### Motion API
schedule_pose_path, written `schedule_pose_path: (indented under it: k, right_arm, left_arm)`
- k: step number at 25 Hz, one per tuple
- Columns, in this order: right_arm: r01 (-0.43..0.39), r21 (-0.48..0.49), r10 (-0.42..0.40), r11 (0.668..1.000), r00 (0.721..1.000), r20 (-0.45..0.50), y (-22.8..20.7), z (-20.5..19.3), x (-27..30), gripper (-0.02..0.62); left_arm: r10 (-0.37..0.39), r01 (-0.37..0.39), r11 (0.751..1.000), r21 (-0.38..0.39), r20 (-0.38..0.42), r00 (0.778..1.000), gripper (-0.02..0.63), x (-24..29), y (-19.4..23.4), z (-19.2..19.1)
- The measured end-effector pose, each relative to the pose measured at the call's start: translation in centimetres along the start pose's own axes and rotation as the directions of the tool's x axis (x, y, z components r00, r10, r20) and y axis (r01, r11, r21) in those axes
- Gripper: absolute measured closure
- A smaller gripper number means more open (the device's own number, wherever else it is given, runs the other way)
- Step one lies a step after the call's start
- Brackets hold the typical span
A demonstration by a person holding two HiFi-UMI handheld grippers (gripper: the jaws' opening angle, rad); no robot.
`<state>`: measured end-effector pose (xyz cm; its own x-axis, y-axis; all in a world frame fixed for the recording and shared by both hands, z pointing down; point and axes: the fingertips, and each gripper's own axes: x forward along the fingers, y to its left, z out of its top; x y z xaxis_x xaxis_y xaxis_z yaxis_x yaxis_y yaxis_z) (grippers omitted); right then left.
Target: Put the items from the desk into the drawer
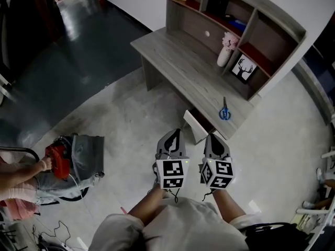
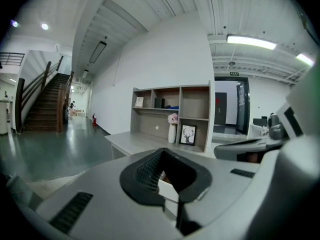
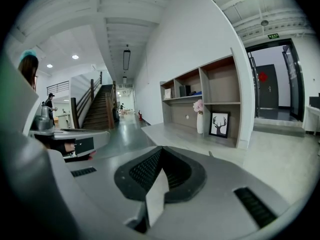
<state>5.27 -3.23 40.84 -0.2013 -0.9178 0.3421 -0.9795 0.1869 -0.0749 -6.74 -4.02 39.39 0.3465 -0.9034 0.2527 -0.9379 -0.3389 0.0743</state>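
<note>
Drawer (image 1: 196,126): inside not visible in the head view. Person (image 1: 14,198) cut off by left edge; only an arm (image 1: 23,170) shows. Dark things (image 1: 215,4) on shelf (image 1: 250,26) too small to identify.

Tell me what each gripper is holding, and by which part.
Nothing is held. Both the left gripper and the right gripper have jaws together, empty. The scissors lie untouched on the desk.
</note>
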Motion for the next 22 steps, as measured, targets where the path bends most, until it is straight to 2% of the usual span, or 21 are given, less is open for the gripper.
schedule_pose_path:
  k: [12,22]
  right_arm:
    - [0.135,0.04,-0.135,0.99,0.991,0.018,-1.5,3.1,4.7,0.597]
    - [0.174,0.045,-0.175,0.984,0.985,0.01,-1.6,4.5,9.4,0.597]
  left_arm:
    - [-0.106,0.105,0.994,0.014,0.014,0.994,0.609,7.2,2.7,3.4]
    - [-0.147,0.147,0.989,0.022,0.004,0.989,0.609,11.5,5.3,4.3]
